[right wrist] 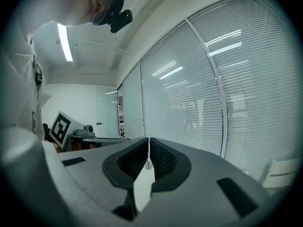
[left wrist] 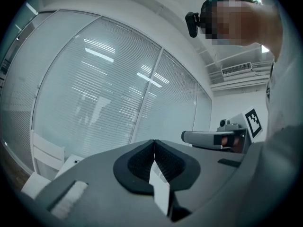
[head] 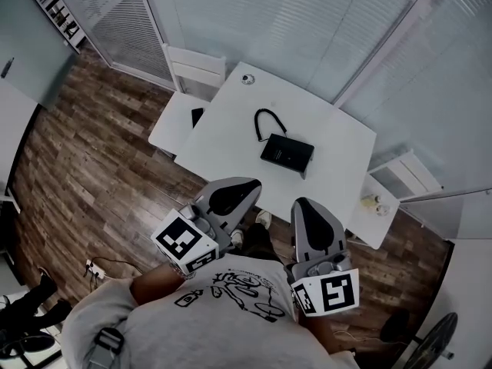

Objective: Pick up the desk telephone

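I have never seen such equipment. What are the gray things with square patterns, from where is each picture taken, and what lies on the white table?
A person holds a two-jaw gripper in each hand: the left gripper and the right gripper. The patterned cubes are parts of them. One picture looks down from a camera on the person's head; the other two come from a camera on each gripper. Both grippers are shut and hold nothing. On the white table lies a black desk telephone with a curved cord, not touched yet.
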The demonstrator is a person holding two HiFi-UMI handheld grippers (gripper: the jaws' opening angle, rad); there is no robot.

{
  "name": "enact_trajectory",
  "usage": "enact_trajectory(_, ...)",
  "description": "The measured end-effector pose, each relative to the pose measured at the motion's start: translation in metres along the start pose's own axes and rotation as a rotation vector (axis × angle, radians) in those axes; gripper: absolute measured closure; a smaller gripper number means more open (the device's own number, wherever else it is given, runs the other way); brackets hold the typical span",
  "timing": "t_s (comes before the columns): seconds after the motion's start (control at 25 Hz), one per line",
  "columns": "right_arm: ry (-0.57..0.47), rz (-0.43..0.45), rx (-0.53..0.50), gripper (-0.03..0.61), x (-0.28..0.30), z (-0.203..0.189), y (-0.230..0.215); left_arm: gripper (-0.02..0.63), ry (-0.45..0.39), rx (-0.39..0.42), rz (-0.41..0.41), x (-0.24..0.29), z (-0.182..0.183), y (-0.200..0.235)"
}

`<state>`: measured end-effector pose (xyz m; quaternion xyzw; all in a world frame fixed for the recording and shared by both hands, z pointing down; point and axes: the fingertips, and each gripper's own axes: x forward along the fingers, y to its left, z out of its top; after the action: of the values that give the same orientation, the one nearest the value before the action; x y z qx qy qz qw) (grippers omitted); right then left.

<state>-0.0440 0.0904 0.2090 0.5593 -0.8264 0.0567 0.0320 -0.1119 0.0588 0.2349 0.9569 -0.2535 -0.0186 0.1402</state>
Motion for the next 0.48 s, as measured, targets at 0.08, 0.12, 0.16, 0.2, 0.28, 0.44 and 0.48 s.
enact_trajectory(0.08, 0.001, -0.003, 0.005, 0.569, 0.005, 0.000, -0.016, 0.609, 0.005, 0.002, -0.001, 0.016, 0.001, 0.004)
enact_trajectory(0.12, 0.002, -0.005, 0.008, 0.569, 0.009, 0.000, -0.024, 0.609, 0.006, 0.001, -0.001, 0.024, 0.002, 0.006)
enact_trajectory(0.16, 0.000, -0.005, 0.010, 0.569, 0.013, 0.001, -0.033, 0.609, 0.007, 0.002, -0.002, 0.033, 0.003, 0.008)
enact_trajectory(0.2, -0.002, -0.005, 0.012, 0.569, 0.017, 0.002, -0.042, 0.609, 0.008, 0.003, -0.003, 0.043, 0.005, 0.009)
enact_trajectory(0.28, -0.010, -0.005, 0.012, 0.569, 0.024, 0.007, -0.061, 0.609, 0.009, 0.007, -0.004, 0.062, 0.008, 0.013)
enact_trajectory(0.44, -0.019, -0.003, 0.013, 0.569, 0.034, 0.011, -0.102, 0.609, 0.007, 0.022, -0.001, 0.102, 0.015, 0.016)
enact_trajectory(0.48, -0.022, -0.003, 0.014, 0.569, 0.037, 0.013, -0.112, 0.609, 0.005, 0.024, 0.001, 0.111, 0.016, 0.017)
